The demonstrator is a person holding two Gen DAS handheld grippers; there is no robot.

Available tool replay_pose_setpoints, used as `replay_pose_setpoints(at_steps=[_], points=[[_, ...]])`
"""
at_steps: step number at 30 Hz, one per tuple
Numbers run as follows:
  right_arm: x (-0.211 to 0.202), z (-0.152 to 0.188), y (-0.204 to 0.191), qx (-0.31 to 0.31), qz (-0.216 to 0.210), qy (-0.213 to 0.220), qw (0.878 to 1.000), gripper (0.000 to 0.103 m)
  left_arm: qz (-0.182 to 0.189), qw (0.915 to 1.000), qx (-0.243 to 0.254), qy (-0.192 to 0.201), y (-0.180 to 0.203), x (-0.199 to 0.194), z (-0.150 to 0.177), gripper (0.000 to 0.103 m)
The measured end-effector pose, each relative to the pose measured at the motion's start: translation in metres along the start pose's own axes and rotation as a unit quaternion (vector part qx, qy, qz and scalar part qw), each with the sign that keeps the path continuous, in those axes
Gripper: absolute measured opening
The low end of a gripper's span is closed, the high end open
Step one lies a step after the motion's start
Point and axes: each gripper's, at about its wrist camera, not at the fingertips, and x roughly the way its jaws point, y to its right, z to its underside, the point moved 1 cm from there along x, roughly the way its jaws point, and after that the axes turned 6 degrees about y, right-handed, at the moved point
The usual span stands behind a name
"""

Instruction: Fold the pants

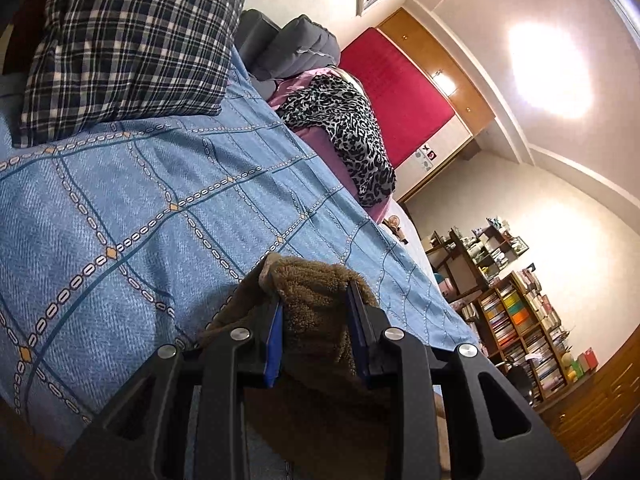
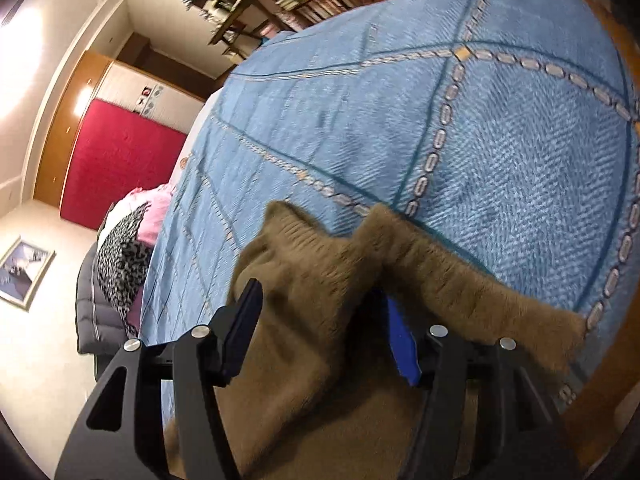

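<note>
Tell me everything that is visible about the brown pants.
The brown pants look like thick, fuzzy fleece with a ribbed band along the upper edge. They are bunched, not flat. The left gripper and the right gripper each pinch a fold between their fingers, and the cloth hangs down below them. Behind them lies the blue bedspread; contact with it cannot be judged.

Brown fleece pants [image 1: 316,300], blue chain-patterned bedspread [image 1: 132,200].

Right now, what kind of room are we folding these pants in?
Most likely a bedroom. A bed with a blue spread fills both views, a plaid pillow lies on it, and a bookshelf stands against the far wall. Both grippers, left and right, grip brown pants.
</note>
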Motion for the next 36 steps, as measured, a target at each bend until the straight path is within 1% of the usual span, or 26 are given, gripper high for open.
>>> replay_pose_setpoints(at_steps=[1,2,3,5,7,10,12,14,15,16,17,20,22,25,27,28,29,30,31,34,35,36], points=[[0.003,-0.001,0.001,-0.002,-0.002,0.0,1.0,0.056,0.0,1.0,0.002,0.0,0.002,0.001,-0.001,0.028],[0.006,-0.001,-0.002,-0.007,-0.005,-0.002,1.0,0.039,0.0,1.0,0.005,0.0,0.004,0.002,-0.002,0.028],[0.008,-0.001,-0.005,-0.014,-0.006,-0.006,1.0,0.034,0.0,1.0,0.007,0.0,0.006,0.003,-0.003,0.028],[0.006,-0.003,-0.014,-0.03,-0.009,-0.001,0.999,0.025,0.003,1.0,0.009,0.001,0.011,0.006,-0.006,0.028],[-0.007,-0.01,-0.027,-0.053,-0.019,0.016,0.998,0.022,0.005,0.9999,0.011,0.002,0.014,0.009,-0.009,0.028],[-0.035,-0.019,-0.04,-0.068,-0.039,0.037,0.996,0.022,0.014,0.9997,0.02,0.003,0.021,0.009,-0.01,0.028],[-0.055,-0.022,-0.041,-0.072,-0.042,0.049,0.995,0.022,0.02,0.9995,0.026,0.002,0.022,0.007,-0.009,0.028],[-0.077,-0.023,-0.036,-0.068,-0.04,0.064,0.995,0.022,0.022,0.9993,0.03,0.0,0.021,0.003,-0.007,0.028],[-0.088,-0.022,-0.027,-0.062,-0.036,0.069,0.995,0.022,0.023,0.9992,0.032,-0.001,0.018,0.0,-0.004,0.028],[-0.093,-0.021,-0.021,-0.06,-0.03,0.07,0.995,0.022,0.022,0.9992,0.032,-0.002,0.016,-0.003,-0.002,0.028],[-0.099,-0.017,-0.009,-0.059,-0.014,0.067,0.996,0.022,0.018,0.9993,0.031,-0.004,0.011,-0.006,0.001,0.028],[-0.097,-0.004,0.019,-0.057,0.024,0.049,0.997,0.022,0.008,0.9995,0.027,-0.014,-0.006,-0.012,0.011,0.028],[-0.088,0.006,0.042,-0.039,0.043,0.032,0.998,0.022,-0.006,0.9992,0.034,-0.022,-0.014,-0.011,0.02,0.03],[-0.077,0.014,0.06,-0.031,0.058,0.024,0.998,0.022,-0.023,0.9987,0.033,-0.031,-0.027,-0.005,0.03,0.032],[-0.078,0.016,0.057,-0.043,0.063,0.03,0.997,0.022,-0.038,0.998,0.037,-0.035,-0.032,-0.002,0.034,0.038],[-0.078,0.016,0.054,-0.05,0.065,0.032,0.996,0.023,-0.047,0.9975,0.039,-0.035,-0.033,-0.002,0.035,0.049],[-0.079,0.016,0.052,-0.058,0.068,0.032,0.995,0.024,-0.058,0.997,0.042,-0.03,-0.035,-0.005,0.034,0.063],[-0.078,0.016,0.049,-0.062,0.07,0.032,0.995,0.025,-0.067,0.9965,0.044,-0.023,-0.037,-0.008,0.033,0.068],[-0.077,0.016,0.044,-0.063,0.07,0.034,0.995,0.028,-0.072,0.9962,0.046,-0.017,-0.038,-0.011,0.031,0.071],[-0.081,0.017,0.045,-0.057,0.07,0.04,0.995,0.037,-0.095,0.9943,0.048,-0.002,-0.048,-0.025,0.024,0.071],[-0.082,0.017,0.045,-0.057,0.073,0.042,0.995,0.039,-0.107,0.9931,0.047,0.001,-0.052,-0.031,0.023,0.071],[-0.085,0.017,0.043,-0.059,0.081,0.045,0.994,0.041,-0.112,0.9927,0.044,0.002,-0.054,-0.034,0.02,0.071]])
